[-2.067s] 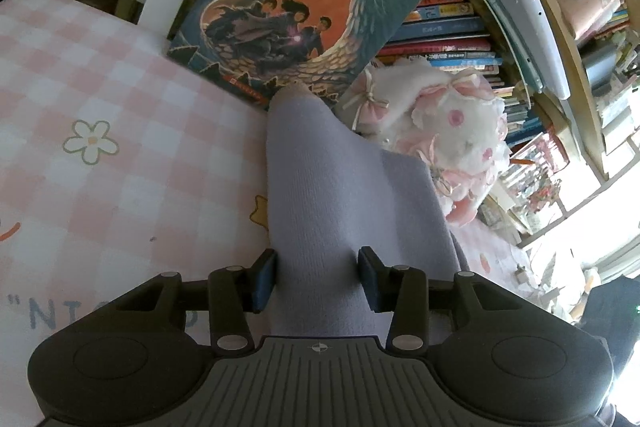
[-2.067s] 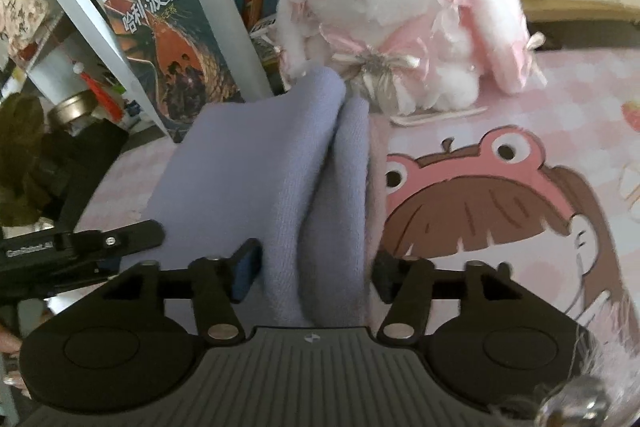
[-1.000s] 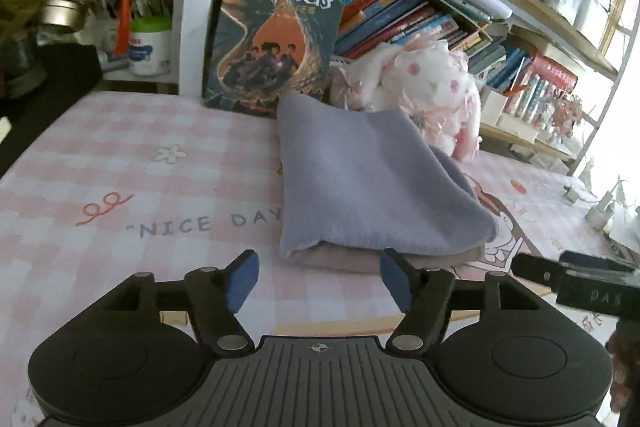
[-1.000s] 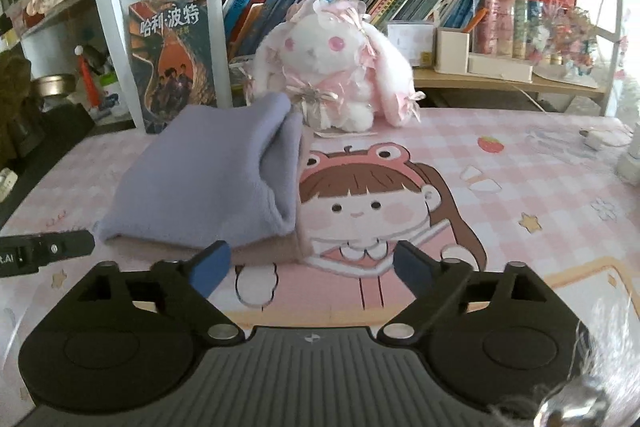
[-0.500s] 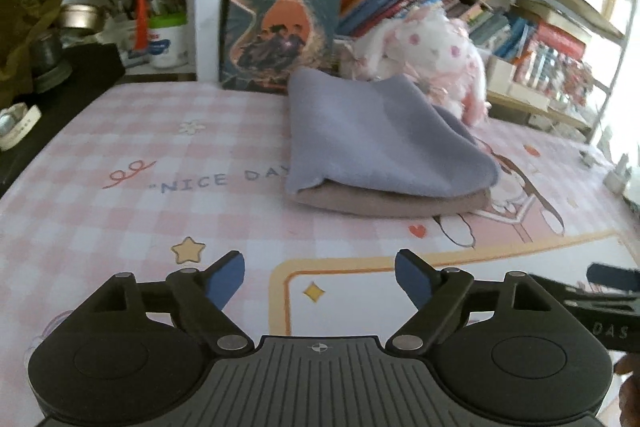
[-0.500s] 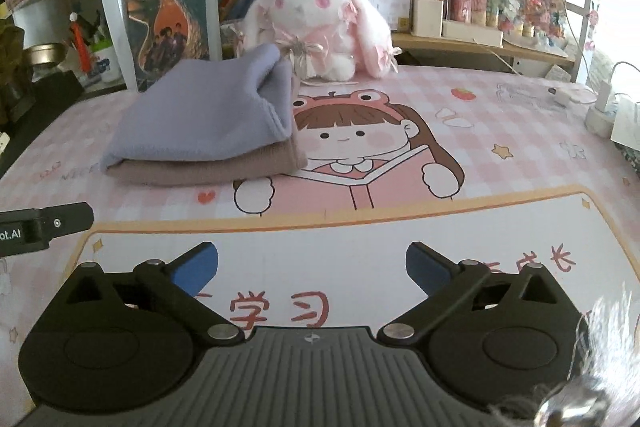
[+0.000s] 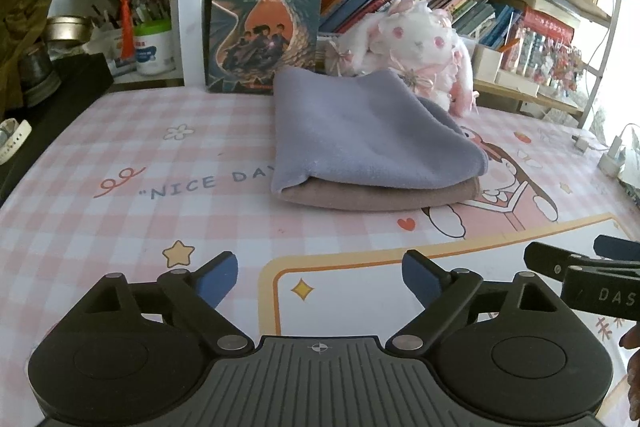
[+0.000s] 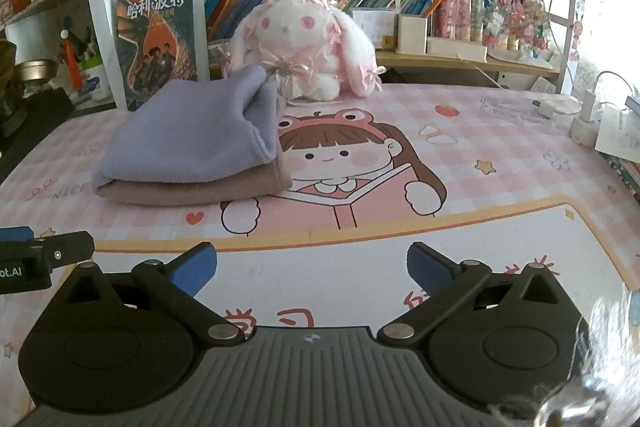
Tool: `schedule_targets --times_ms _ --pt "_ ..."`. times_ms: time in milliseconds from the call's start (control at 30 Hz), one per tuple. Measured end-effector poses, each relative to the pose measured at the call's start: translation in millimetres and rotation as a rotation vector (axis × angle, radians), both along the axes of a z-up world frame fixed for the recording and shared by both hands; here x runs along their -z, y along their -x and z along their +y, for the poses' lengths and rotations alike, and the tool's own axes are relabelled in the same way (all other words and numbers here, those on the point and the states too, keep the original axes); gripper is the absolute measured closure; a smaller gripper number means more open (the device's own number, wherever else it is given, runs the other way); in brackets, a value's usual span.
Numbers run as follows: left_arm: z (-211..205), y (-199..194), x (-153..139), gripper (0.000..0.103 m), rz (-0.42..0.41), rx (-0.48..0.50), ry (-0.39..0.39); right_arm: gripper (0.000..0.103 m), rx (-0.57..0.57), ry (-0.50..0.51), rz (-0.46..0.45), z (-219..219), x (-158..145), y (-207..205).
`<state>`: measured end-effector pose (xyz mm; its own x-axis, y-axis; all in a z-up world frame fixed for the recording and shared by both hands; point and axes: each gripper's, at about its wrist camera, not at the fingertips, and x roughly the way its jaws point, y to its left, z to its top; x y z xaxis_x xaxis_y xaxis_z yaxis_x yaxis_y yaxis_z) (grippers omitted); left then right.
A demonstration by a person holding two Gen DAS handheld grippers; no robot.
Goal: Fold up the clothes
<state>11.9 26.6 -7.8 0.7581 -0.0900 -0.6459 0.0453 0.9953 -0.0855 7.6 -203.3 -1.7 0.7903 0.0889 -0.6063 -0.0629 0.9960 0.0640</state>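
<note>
Both grippers have drawn back from the folded clothes [image 7: 372,147]. Left gripper [image 7: 320,277] and right gripper [image 8: 312,267] (jaws apart, empty) sit well short of it. The stack's rear edge is hidden.

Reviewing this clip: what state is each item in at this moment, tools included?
Lavender cloth: folded, lying on the brown cloth.
Brown cloth: folded, flat on the desk mat.
Left tool: open, empty, short of the stack.
Right tool: open, empty.
Plush rabbit: sitting upright behind the stack.
</note>
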Motion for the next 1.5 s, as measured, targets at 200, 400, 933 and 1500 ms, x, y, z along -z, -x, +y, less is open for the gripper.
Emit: schedule_targets --times_ms 200,400,933,1500 --pt "-1.4 -0.3 -0.7 0.011 -0.002 0.007 -0.003 0.0 0.01 -0.005 -0.003 -1.2 -1.3 -0.4" --pt "-3.7 0.0 -1.1 0.01 -0.006 0.02 -0.004 0.0 0.011 -0.011 0.001 -1.4 -1.2 -0.2" --pt "-3.3 -1.1 1.1 0.009 0.007 0.016 -0.006 0.0 0.0 -0.014 0.015 1.4 1.4 -1.5" --pt "-1.9 -5.9 5.0 0.008 0.029 -0.003 -0.018 0.0 -0.012 -0.01 0.026 3.9 2.6 -4.8"
